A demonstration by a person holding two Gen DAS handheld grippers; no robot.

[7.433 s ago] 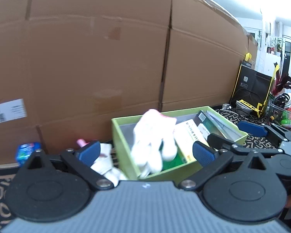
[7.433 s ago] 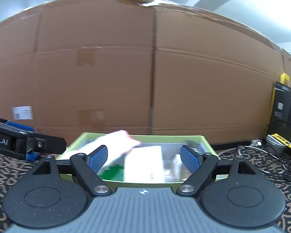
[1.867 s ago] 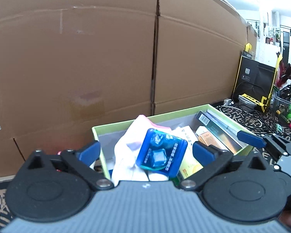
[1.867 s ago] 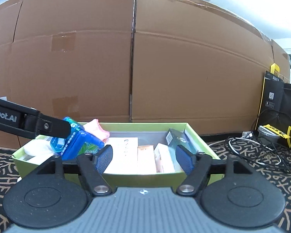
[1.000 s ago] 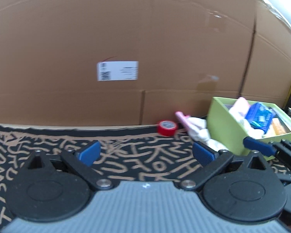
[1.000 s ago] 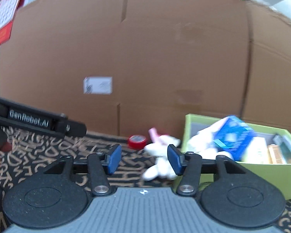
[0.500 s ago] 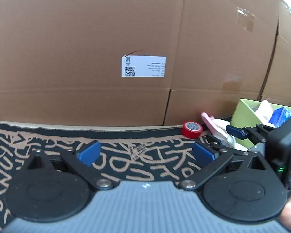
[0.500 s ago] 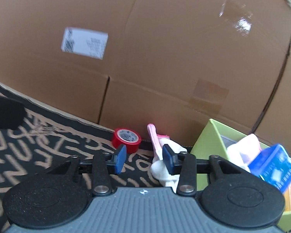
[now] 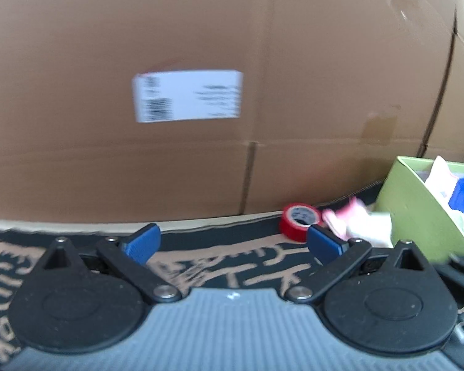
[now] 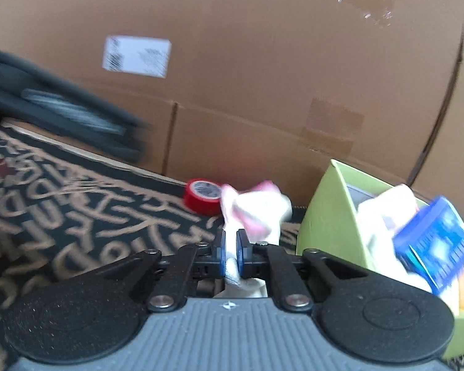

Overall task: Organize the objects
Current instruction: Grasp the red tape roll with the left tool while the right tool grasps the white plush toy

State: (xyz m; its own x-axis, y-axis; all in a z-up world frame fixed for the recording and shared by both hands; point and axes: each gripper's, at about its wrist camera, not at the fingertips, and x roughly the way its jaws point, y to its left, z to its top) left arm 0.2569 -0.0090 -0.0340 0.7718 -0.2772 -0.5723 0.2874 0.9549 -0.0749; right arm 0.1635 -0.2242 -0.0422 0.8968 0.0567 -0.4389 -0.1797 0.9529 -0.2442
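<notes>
My right gripper (image 10: pixel 229 258) has just squeezed shut on the soft white-and-pink plush toy (image 10: pixel 256 207) beside the green cardboard box's (image 10: pixel 328 216) left edge, while my left gripper (image 9: pixel 233 244) stays spread wide over bare mat.

The left gripper (image 9: pixel 233 244), jaws apart, faces red tape (image 9: pixel 300 221) by a green box (image 9: pixel 417 213).

The big cardboard boxes (image 9: pixel 201 31) behind are matt brown corrugated board, with a white paper label (image 9: pixel 187 95) and strips of shiny clear tape (image 10: pixel 368 3). The desk (image 10: pixel 62 216) wears a woven-looking black cloth with tan lettering. The roll of tape (image 10: pixel 202 196) is glossy red plastic. The soft toy (image 10: pixel 256 210) is fluffy white and pink plush. The green box (image 10: pixel 328 216) is smooth matt card. The right hand-held gripper (image 10: pixel 229 255) is matt black plastic with ribbed grey casing, blue rubbery pads and bright metal rivets.
</notes>
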